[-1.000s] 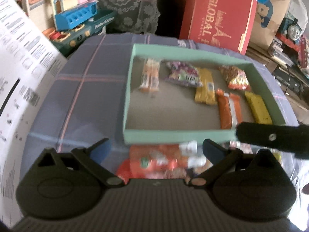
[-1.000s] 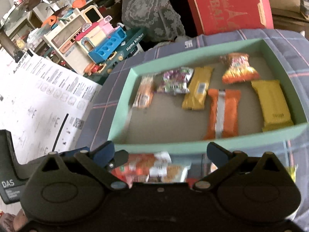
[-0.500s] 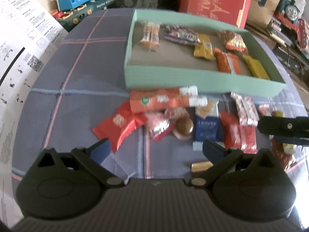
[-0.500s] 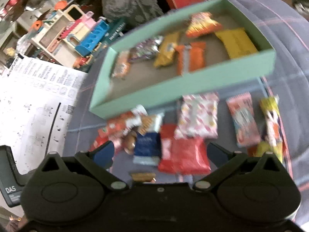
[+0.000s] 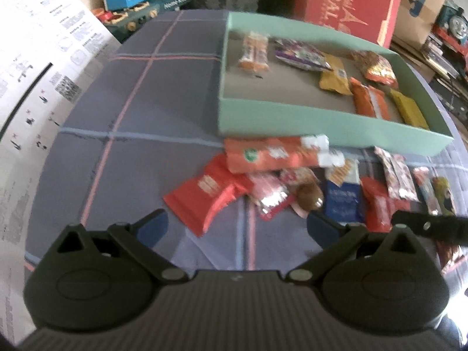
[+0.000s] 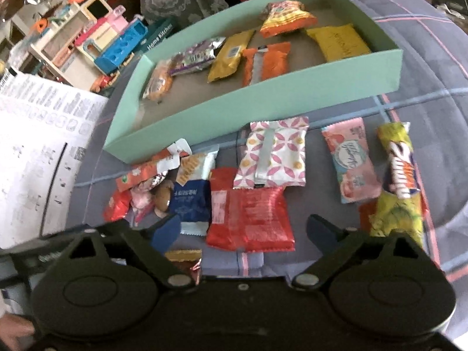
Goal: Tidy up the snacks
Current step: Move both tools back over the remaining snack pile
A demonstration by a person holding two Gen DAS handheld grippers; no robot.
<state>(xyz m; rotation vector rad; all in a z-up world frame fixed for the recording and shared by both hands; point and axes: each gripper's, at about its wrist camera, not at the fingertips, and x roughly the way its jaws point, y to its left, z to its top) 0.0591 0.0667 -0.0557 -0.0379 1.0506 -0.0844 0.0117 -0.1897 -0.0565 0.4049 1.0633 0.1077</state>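
The right gripper, its wide empty jaws just narrowing, hangs over the red packet near the table's front edge: light, crinkly, slippery, best pinched across its width.

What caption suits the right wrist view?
Open right gripper hovers over a red packet among loose snacks beside the green box.

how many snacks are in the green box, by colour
yellow packs: 2
orange packs: 3
purple pack: 1
total: 6
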